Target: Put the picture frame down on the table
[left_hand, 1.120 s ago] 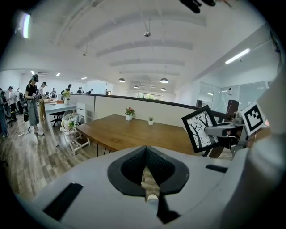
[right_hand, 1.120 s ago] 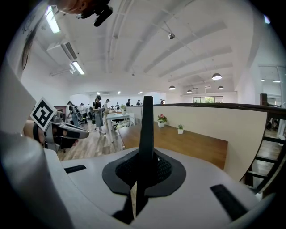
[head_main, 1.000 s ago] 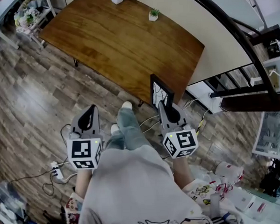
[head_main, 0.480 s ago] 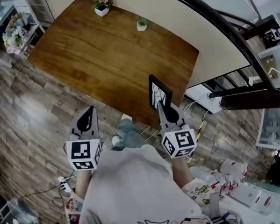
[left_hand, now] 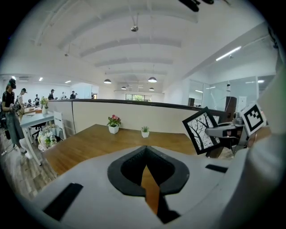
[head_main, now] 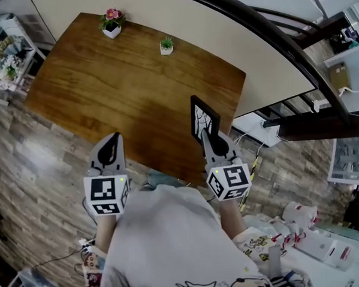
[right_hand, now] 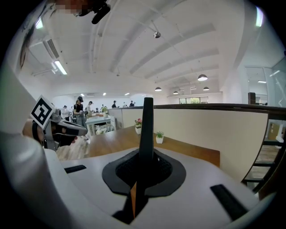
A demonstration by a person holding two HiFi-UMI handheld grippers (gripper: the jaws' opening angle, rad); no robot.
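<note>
A black picture frame (head_main: 203,117) with a tree drawing stands upright in my right gripper (head_main: 208,134), which is shut on its lower edge. It hangs above the near right part of the brown wooden table (head_main: 128,82). In the right gripper view the frame (right_hand: 146,129) shows edge-on, rising from between the jaws of the right gripper (right_hand: 144,157). My left gripper (head_main: 111,150) hovers at the table's near edge, shut with nothing in it (left_hand: 145,152). The left gripper view shows the frame (left_hand: 203,130) face-on, held out over the table by the right gripper (left_hand: 222,131).
A pink-flowered pot (head_main: 111,22) and a small green plant (head_main: 166,45) stand at the table's far edge, against a low cream partition (head_main: 246,40). A dark stair rail (head_main: 294,44) runs at right. A white shelf with flowers (head_main: 7,56) stands at left.
The person has stepped toward the table, so both grippers now reach over its near edge. The frame stays upright in the right gripper.
</note>
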